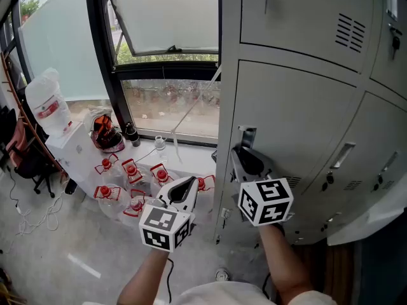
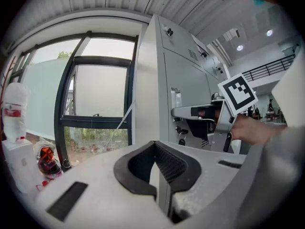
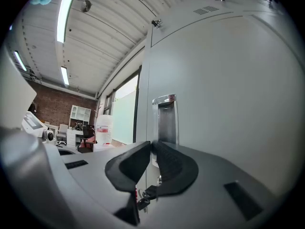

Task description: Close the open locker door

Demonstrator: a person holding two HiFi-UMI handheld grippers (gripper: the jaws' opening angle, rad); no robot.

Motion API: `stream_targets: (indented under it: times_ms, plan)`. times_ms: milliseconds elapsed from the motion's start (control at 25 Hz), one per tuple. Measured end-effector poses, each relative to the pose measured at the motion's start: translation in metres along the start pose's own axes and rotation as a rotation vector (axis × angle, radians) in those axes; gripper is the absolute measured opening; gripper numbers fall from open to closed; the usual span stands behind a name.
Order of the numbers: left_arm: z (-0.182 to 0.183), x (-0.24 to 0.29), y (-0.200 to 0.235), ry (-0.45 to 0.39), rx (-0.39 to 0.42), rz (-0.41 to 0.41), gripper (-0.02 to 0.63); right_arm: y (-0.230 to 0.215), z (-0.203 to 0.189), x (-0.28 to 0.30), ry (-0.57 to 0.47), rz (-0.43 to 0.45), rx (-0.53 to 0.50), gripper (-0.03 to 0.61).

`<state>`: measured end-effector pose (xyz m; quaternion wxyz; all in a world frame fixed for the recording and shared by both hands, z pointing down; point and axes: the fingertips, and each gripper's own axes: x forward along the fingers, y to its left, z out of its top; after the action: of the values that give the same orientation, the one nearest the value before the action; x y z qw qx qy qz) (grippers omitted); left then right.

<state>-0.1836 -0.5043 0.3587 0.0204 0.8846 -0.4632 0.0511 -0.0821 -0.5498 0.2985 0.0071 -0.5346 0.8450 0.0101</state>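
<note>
The grey locker door (image 1: 299, 126) fills the right of the head view and looks nearly flush with the locker's frame. Its recessed metal handle (image 1: 247, 134) sits near the door's left edge. My right gripper (image 1: 243, 152) is at the handle's lower end, its jaws almost together and seemingly pinching the handle (image 3: 165, 116). In the right gripper view the door (image 3: 228, 104) is very close ahead of the gripper (image 3: 152, 144). My left gripper (image 1: 191, 182) hangs to the left of the locker, shut and holding nothing. Its own view shows its jaws (image 2: 153, 144) pressed together.
Several water bottles with red handles (image 1: 133, 183) stand on the floor under the window (image 1: 168, 100). A large water jug (image 1: 48, 103) sits on a white dispenser at the left. More locker doors (image 1: 375, 170) lie to the right. A small padlock (image 3: 143, 199) hangs below the handle.
</note>
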Motion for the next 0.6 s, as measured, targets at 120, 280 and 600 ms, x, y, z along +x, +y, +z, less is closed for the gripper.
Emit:
stream_targets:
  times_ms: [120,280,600]
  plan:
    - [-0.0006,0.0007,-0.0001,0.003,0.000,-0.004,0.006,-0.0001,-0.0008,-0.0004,0.002,-0.001,0.000,0.040]
    - [-0.0004,-0.0003,-0.0025,0.007,0.006,-0.014,0.006,0.0000,-0.0008,-0.0007,0.008,-0.005,-0.005,0.040]
    - [0.0011,-0.0078,0.0015,0.009,0.011,-0.008,0.006,-0.0029,-0.0030,-0.0046,0.019,-0.026,-0.017,0.040]
